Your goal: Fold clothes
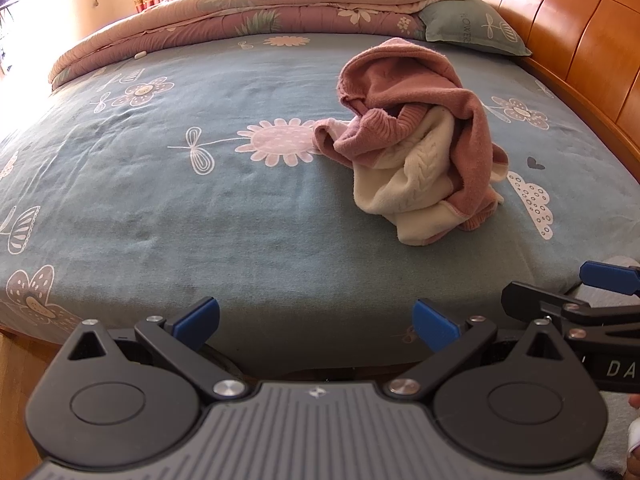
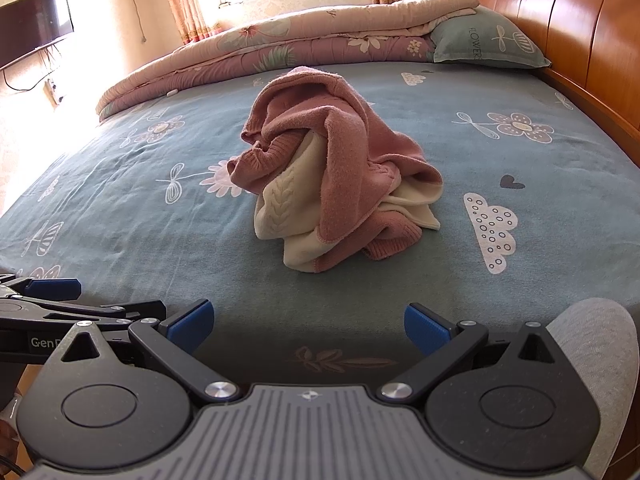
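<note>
Blue pads tip both claws: the left claw (image 1: 316,322) and the right claw (image 2: 306,326) each have their fingers spread wide with nothing between them, held side by side just off the near edge of the bed (image 2: 132,248). Bare blue-grey flowered sheet lies between the claws and the sweater (image 2: 334,168), giving free room on its near and left sides. The sweater, pink with cream cable knit, sits crumpled in a heap well in from the edges, nearer the wooden headboard (image 2: 568,28) on the right; bunched like this, it shows no clear long axis. Folded quilts (image 1: 240,12) and a pillow (image 1: 476,28) line the far edge. Only the right wrist view shows a wall television (image 2: 36,24), a window and a grey-clad knee (image 2: 600,344)
</note>
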A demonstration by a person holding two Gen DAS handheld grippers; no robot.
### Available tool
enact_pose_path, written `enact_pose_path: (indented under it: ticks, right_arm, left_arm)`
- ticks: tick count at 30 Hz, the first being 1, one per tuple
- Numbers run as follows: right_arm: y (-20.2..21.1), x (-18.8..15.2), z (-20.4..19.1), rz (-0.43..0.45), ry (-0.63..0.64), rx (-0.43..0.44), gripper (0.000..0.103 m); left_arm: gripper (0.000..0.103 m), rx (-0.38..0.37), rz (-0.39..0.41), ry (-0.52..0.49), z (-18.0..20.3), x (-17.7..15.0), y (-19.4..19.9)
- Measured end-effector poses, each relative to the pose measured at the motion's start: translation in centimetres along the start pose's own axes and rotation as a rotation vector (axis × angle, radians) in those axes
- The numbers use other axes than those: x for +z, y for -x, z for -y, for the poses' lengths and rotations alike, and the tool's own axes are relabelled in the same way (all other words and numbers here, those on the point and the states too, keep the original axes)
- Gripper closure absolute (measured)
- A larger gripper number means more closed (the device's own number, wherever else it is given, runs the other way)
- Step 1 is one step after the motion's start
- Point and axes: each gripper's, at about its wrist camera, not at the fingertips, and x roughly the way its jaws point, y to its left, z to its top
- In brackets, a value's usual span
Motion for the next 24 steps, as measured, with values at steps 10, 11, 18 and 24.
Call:
enact_pose_path:
  ticks: [10,11,18,24]
  right_arm:
    - [-0.1,0.09,-0.17,-0.002,0.002,0.003,0.0]
    - [-0.1,0.1,-0.18,-0.003,0.002,0.002,0.0]
    - [-0.26,0.12,-0.2,-0.008,0.001,0.002,0.0]
    - [-0.48,0.14,-0.16,-0.015,0.002,0.005,0.0]
  left_arm:
    - [0.001,0.0,-0.002,0.004,-0.17,-0.02,-0.1]
    - [0.001,0.0,-0.003,0.004,-0.19,-0.04,-0.09]
    - [0.001,0.002,-0.007,0.003,-0.2,0.0,-0.25]
    - [0.001,0.005,-0.015,0.001,-0.13,0.07,-0.51]
